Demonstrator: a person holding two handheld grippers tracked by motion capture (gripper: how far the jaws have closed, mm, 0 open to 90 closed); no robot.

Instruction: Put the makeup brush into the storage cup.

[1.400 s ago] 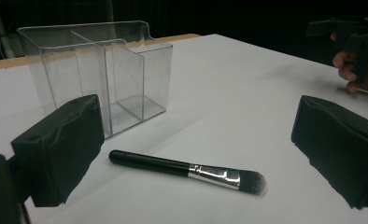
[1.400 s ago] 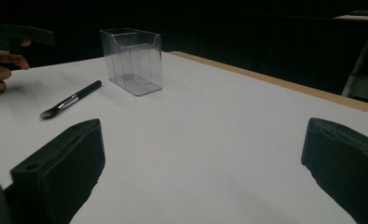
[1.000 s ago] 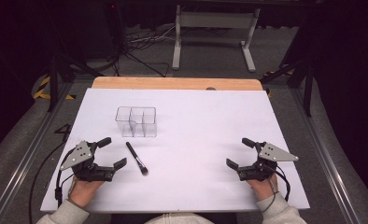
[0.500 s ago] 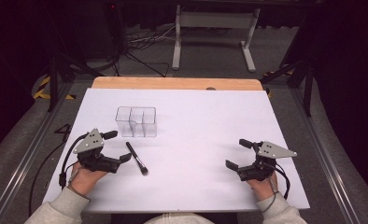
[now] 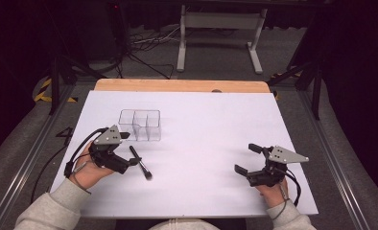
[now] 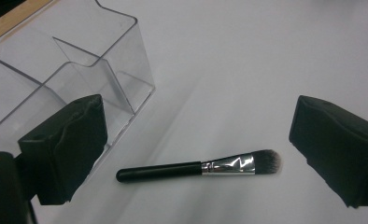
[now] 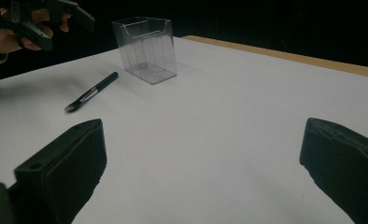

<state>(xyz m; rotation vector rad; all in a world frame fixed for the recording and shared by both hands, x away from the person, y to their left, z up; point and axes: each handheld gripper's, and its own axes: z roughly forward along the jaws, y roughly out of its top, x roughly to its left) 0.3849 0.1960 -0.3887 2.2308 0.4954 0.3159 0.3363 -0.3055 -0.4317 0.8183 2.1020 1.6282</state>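
Beside brush (image 6: 198, 167), clear organizer (image 6: 102, 70).

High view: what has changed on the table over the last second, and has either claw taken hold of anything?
The left claw moved forward and inward, from the table's near left edge up to the makeup brush, and now hangs open over it without gripping. The right claw drifted only slightly and is open, holding nothing. The brush and the clear divided organizer lie where they were.
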